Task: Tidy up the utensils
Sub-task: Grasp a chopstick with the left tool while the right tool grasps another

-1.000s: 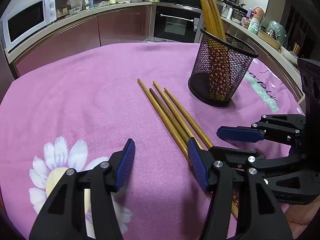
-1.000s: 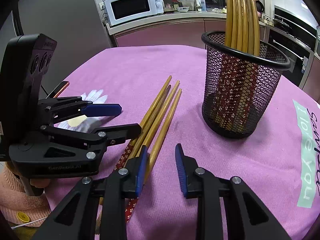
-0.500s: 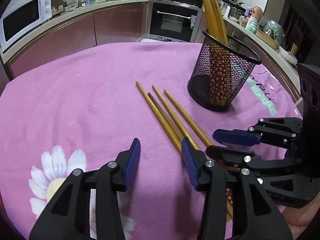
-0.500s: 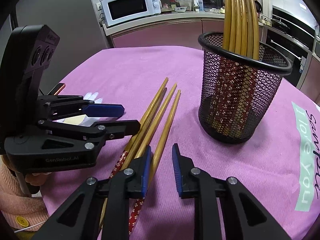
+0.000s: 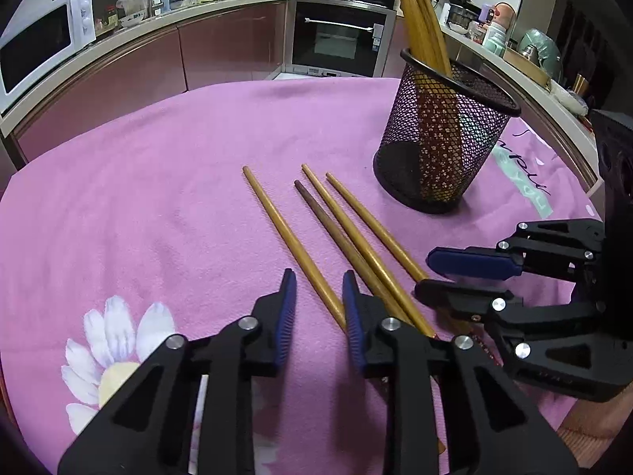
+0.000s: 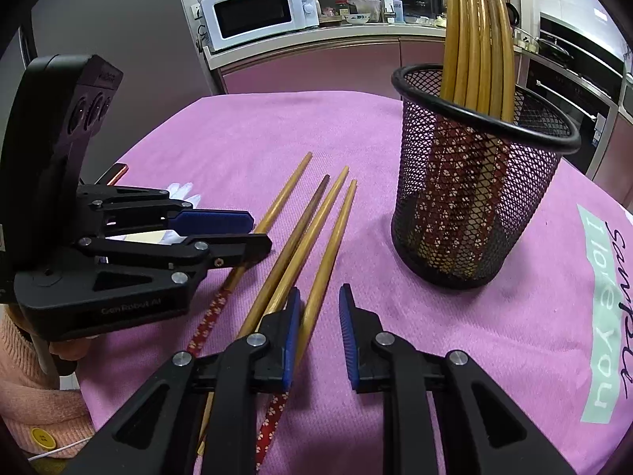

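Note:
Several wooden chopsticks lie side by side on the pink cloth (image 5: 158,182), their patterned red ends toward me. My left gripper (image 5: 319,310) is low over the near end of the leftmost chopstick (image 5: 285,233); its jaws are closing with that stick between the blue pads, gaps still showing. My right gripper (image 6: 318,322) straddles the rightmost chopstick (image 6: 336,237), with a gap beside the right pad. Each gripper shows in the other's view: the right gripper (image 5: 423,273) and the left gripper (image 6: 261,233). A black mesh holder (image 5: 443,150) (image 6: 474,198) stands behind, with several chopsticks upright in it.
A kitchen counter with a microwave (image 6: 257,12) and an oven (image 5: 340,39) curves behind the table. A white daisy print (image 5: 114,340) and green lettering (image 6: 605,316) mark the cloth. A peach sleeve (image 6: 23,396) shows at the near left edge.
The left jaws have narrowed a lot and now bracket the leftmost chopstick. The right jaws have narrowed a little around the rightmost one. Neither hand has shifted much.

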`<control>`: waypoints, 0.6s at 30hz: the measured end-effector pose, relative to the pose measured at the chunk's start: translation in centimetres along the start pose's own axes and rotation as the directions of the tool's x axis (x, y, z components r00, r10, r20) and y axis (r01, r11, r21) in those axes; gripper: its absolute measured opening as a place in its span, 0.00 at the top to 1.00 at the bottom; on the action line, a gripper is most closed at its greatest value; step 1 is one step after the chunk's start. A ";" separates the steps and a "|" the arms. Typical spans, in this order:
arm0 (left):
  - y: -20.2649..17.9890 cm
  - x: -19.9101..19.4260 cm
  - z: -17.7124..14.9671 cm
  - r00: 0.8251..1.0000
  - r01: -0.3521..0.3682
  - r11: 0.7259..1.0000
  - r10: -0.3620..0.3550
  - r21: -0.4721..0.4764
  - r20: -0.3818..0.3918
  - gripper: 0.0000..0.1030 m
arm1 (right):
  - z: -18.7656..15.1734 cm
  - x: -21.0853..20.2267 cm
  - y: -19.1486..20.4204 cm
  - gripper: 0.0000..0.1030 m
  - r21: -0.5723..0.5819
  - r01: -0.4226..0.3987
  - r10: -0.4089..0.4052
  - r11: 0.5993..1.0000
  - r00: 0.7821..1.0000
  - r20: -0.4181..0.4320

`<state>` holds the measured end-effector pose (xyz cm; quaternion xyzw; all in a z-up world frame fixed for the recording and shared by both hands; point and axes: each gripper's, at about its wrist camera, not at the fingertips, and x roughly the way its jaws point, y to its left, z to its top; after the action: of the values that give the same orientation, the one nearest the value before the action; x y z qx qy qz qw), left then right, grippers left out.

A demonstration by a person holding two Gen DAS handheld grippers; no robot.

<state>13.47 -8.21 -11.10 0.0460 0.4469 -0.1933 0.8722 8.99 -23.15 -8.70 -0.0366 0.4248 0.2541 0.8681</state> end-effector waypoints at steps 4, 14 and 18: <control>0.3 0.1 0.1 1.000 0.000 1.000 0.000 -0.004 -0.003 0.79 | 0.3 0.3 0.1 0.86 -0.004 0.012 -0.012 1.000 1.000 -0.001; 0.5 0.5 0.7 0.999 -0.036 0.999 0.036 -0.012 -0.002 0.83 | 1.1 0.9 0.1 0.92 0.005 0.019 -0.019 1.000 1.000 0.000; 0.6 0.4 0.4 0.999 -0.049 0.998 0.049 -0.029 0.003 0.85 | 1.2 0.9 -0.2 0.94 0.021 0.016 -0.016 1.000 1.000 0.002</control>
<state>14.19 -7.91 -11.18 0.0442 0.4468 -0.1655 0.8781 10.37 -22.64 -8.64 -0.0305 0.4262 0.2425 0.8710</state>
